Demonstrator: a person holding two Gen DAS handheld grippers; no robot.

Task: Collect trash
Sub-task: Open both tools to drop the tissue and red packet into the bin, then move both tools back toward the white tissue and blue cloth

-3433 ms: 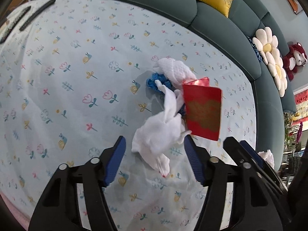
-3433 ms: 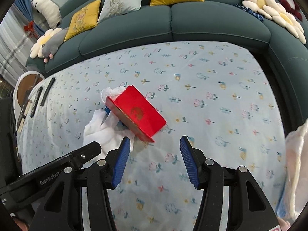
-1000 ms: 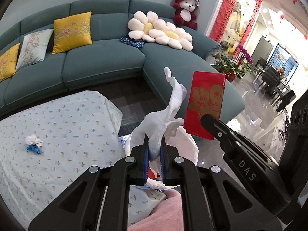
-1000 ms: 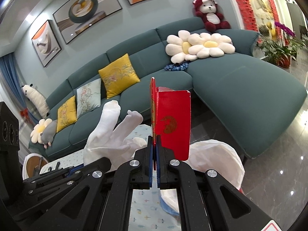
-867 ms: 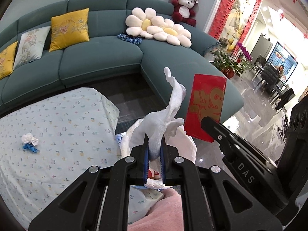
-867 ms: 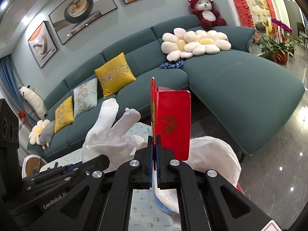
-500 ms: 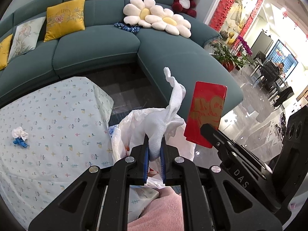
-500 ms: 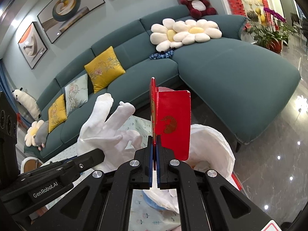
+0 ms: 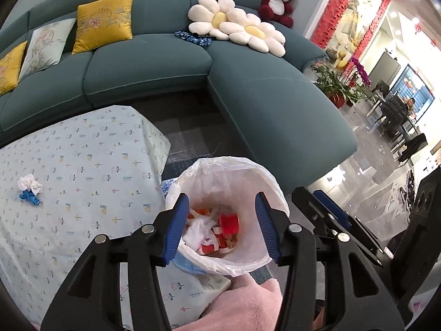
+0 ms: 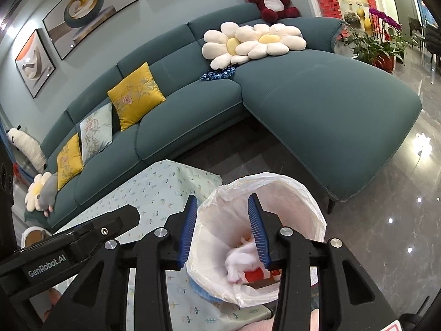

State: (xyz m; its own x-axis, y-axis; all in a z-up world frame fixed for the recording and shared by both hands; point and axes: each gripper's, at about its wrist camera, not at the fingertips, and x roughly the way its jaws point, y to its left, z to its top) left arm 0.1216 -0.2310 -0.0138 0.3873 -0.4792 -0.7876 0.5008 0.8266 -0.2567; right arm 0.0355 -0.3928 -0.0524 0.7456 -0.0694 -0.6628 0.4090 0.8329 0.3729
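Observation:
A bin lined with a white plastic bag (image 9: 264, 171) stands by the table's corner; it also shows in the right wrist view (image 10: 300, 190). Inside lie white tissue (image 9: 197, 230) and red paper scraps (image 9: 230, 222), seen too in the right wrist view (image 10: 242, 256). My left gripper (image 9: 222, 226) is open and empty above the bin. My right gripper (image 10: 223, 229) is open and empty above the bin too. A white tissue wad with a blue scrap (image 9: 29, 189) lies on the flowered tablecloth (image 9: 82, 165) at far left.
A teal corner sofa (image 9: 171, 63) with yellow cushions (image 9: 103, 22) and flower pillows (image 9: 237, 27) curves behind. Dark glossy floor (image 10: 386, 207) lies between sofa and bin. Potted plants (image 9: 330, 85) stand at right. A pink sleeve (image 9: 242, 303) is below the left gripper.
Both grippers have opened over the bin. The white tissue has left the left gripper and the red envelope has left the right one; both now lie in the bag.

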